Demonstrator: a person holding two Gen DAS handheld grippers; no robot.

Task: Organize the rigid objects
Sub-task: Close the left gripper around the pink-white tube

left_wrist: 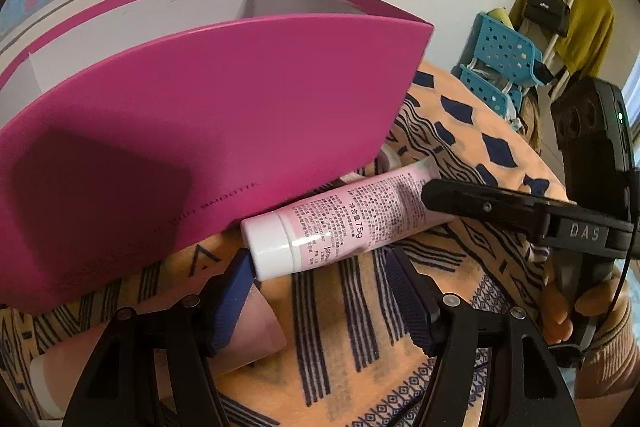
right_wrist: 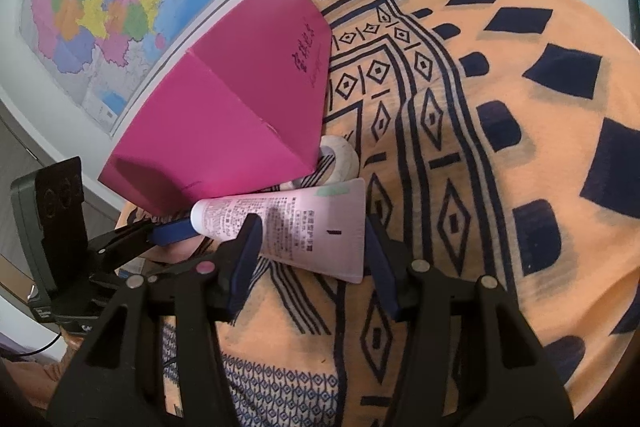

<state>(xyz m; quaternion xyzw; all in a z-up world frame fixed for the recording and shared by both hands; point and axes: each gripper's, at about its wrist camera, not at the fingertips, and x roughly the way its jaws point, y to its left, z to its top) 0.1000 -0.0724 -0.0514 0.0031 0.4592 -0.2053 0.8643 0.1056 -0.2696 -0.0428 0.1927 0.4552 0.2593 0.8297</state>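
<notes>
Your left gripper [left_wrist: 320,291] stands spread on the cloth [left_wrist: 472,155]; the tube [left_wrist: 344,223] lies crosswise just ahead of its fingertips, cap toward the left finger. The box [left_wrist: 208,139] rises beyond and left. Your right gripper [right_wrist: 308,255] straddles the tube's flat end; a roll [right_wrist: 340,159] lies behind it.

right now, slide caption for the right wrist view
Open right gripper straddling a pink tube beside the magenta box.

A pink tube [left_wrist: 352,217] is seen lying on the patterned cloth [left_wrist: 460,155], touching the magenta box [left_wrist: 208,131] at 10 o'clock; the left hand-held gripper [left_wrist: 320,283] is spread apart.
</notes>
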